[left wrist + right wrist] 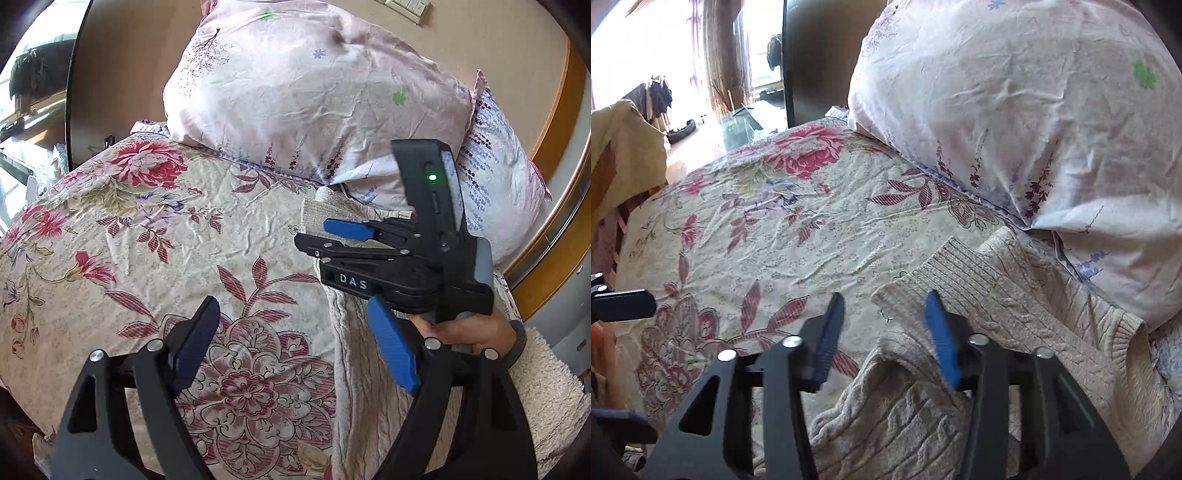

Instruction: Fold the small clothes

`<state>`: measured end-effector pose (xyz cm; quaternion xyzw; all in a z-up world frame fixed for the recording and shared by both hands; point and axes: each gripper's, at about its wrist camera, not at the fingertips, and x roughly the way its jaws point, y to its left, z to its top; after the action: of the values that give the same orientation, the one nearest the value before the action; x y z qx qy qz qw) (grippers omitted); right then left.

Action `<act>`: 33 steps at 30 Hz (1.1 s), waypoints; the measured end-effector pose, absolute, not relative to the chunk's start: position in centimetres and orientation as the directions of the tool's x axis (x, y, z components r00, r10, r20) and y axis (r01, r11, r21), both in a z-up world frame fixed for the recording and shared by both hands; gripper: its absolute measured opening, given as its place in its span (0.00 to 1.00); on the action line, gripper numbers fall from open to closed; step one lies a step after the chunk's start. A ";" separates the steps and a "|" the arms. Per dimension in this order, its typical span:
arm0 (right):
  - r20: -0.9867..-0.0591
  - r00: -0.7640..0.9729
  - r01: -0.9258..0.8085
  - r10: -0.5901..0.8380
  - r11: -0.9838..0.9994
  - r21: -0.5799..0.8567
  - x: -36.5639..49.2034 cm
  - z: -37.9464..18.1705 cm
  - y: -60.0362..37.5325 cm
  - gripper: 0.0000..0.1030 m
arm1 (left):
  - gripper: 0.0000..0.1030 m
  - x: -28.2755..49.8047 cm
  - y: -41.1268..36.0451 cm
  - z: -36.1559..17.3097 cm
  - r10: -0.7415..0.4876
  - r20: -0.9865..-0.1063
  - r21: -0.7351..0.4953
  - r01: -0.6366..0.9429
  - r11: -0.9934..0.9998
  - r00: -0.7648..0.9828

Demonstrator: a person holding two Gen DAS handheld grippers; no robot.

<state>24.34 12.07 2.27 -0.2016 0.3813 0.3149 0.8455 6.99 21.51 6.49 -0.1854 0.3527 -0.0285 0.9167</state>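
Right wrist view: a cream cable-knit sweater (990, 332) lies on a floral bedspread (783, 229), its ribbed edge near a large pale floral pillow (1015, 110) at the head of the bed. The right gripper (886, 339) hovers over the ribbed edge, fingers spread, holding nothing. In the left wrist view, the left gripper (295, 350) is also spread and empty, over the bedspread just beside the sweater.

The cable-knit sweater (997, 306) is cream; the bedsheet (155, 236) cream with red and maroon flowers; the pillow (306, 92) pale pink, apparently with purple sprigs.
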 end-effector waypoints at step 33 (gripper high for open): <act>-0.596 0.688 0.216 0.414 0.667 0.713 19.9 0.0 -31.8 0.45 | 0.84 17.0 15.5 2.9 -0.113 -0.778 -0.105 0.050 0.993 0.617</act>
<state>19.87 -31.76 -0.05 0.4038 0.3903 0.0601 0.8252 17.01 15.51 2.94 -0.0364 0.4349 -0.0456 0.8986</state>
